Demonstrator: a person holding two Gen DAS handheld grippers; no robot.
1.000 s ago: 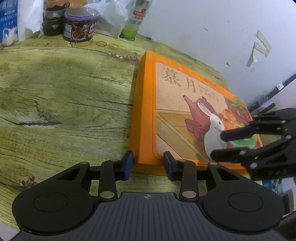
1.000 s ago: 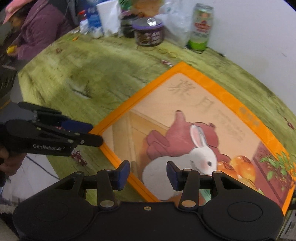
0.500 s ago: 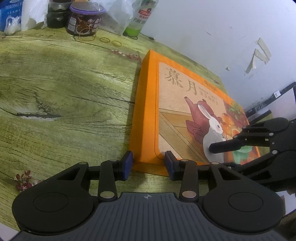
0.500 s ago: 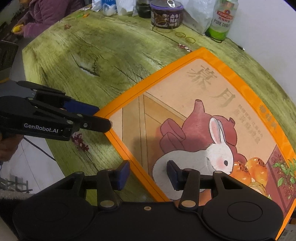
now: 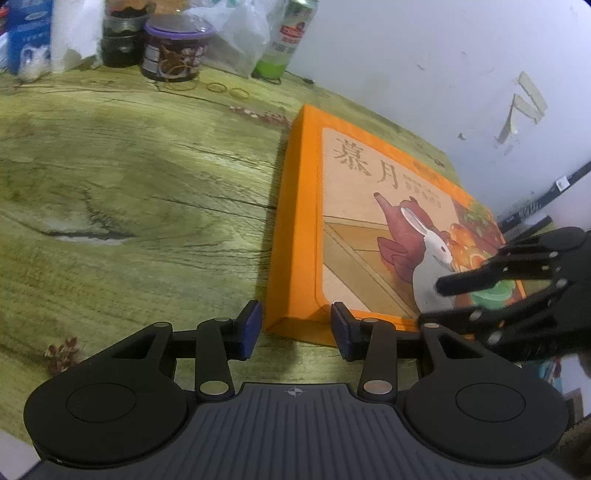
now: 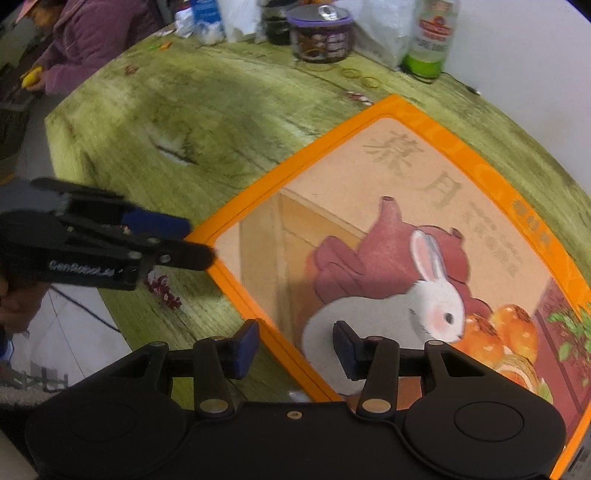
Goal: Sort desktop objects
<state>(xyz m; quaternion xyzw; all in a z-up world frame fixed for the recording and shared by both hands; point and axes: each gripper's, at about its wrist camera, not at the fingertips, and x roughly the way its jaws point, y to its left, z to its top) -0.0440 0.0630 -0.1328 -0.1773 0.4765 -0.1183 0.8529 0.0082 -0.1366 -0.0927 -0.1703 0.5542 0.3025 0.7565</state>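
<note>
My left tongs (image 5: 295, 328) stand at a narrow gap astride the near corner of the orange box (image 5: 295, 221). One blue pad is just beside the box's long side and the other is against its short near edge. I cannot tell whether the pads press on the cardboard. My right tongs (image 6: 293, 345) point steeply down over the near part of the lid, also only a little apart. One pad is over the tabletop (image 5: 147, 184) just outside the box's edge and the other is over the painted rabbit. They grip nothing, and I cannot tell whether the tips touch the lid. The tabletop has a green wood-grain cover and runs up to a white wall (image 5: 406, 55) with scraps of tape (image 5: 524, 107) on it. Along its far edge stand a purple-lidded tub (image 5: 173, 51), a green can (image 5: 288, 40), a clear plastic bag (image 5: 236, 33) and a blue carton (image 5: 29, 33). A few rubber bands (image 5: 225, 88) lie loose in front of them. A person in a purple sleeve (image 6: 92, 33) sits at the far left corner. The box lies flat at the right of the tabletop, near the wall. Its long axis runs from the corner at my left tongs away towards the wall, with the title at the far end and the rabbit at the near end.
</note>
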